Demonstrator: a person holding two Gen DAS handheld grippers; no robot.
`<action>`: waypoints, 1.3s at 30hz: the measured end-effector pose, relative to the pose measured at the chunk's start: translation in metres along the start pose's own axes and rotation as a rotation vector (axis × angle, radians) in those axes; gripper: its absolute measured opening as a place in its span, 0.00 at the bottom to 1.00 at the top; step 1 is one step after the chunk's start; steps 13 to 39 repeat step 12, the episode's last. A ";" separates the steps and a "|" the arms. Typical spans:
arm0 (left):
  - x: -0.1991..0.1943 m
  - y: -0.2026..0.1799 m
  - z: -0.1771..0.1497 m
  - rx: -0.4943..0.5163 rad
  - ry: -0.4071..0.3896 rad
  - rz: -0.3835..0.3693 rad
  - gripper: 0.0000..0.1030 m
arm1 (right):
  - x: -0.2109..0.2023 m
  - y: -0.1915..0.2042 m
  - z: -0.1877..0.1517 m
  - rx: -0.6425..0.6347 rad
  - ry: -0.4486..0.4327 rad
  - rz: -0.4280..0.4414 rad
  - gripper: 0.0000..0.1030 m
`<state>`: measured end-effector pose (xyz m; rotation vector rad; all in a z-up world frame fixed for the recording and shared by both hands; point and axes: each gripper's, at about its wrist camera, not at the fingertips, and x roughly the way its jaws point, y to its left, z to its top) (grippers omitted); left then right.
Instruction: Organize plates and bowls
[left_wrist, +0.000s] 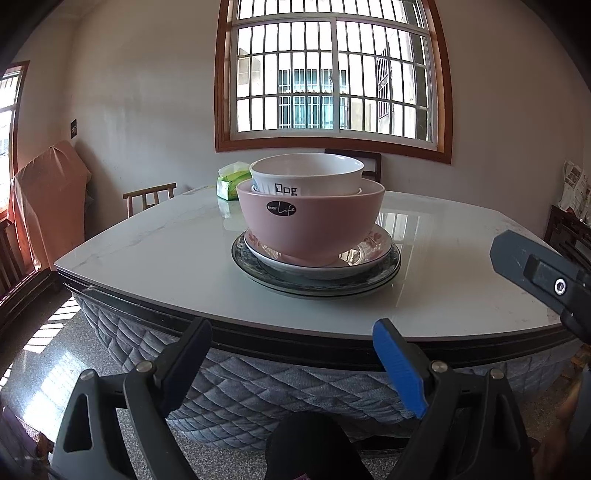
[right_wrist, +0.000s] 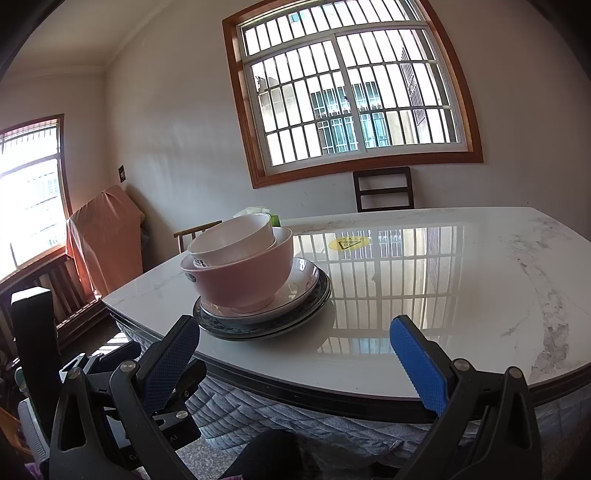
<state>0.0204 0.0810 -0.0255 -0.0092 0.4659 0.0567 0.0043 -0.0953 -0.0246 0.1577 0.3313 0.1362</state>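
One stack stands on the marble table (left_wrist: 147, 251): a white bowl (left_wrist: 306, 173) marked "Dog" nests in a pink bowl (left_wrist: 310, 225), which sits on a floral plate (left_wrist: 373, 240) over a dark-rimmed plate (left_wrist: 317, 286). The same white bowl (right_wrist: 236, 236), pink bowl (right_wrist: 243, 277) and plates (right_wrist: 295, 310) lie left of centre in the right wrist view. My left gripper (left_wrist: 291, 332) hangs open before the table edge, short of the stack, nothing between its fingers. My right gripper (right_wrist: 295, 332) is open too, near the table edge, to the right of the stack.
A green tissue pack (left_wrist: 229, 181) lies behind the stack. Wooden chairs (left_wrist: 149, 197) (right_wrist: 384, 188) stand at the far sides of the table. A yellow sticker (right_wrist: 349, 243) marks the tabletop. A quilted skirt (left_wrist: 236, 391) hangs below the table rim. The right gripper's body (left_wrist: 543, 273) juts in at the right.
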 end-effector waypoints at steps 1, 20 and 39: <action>-0.001 -0.001 -0.001 0.000 -0.012 0.014 0.89 | 0.000 -0.001 0.000 0.002 0.001 -0.001 0.99; -0.002 0.000 -0.004 -0.004 -0.026 0.084 0.89 | -0.004 -0.052 0.023 0.025 0.016 -0.094 1.00; -0.002 0.000 -0.004 -0.004 -0.026 0.084 0.89 | -0.004 -0.052 0.023 0.025 0.016 -0.094 1.00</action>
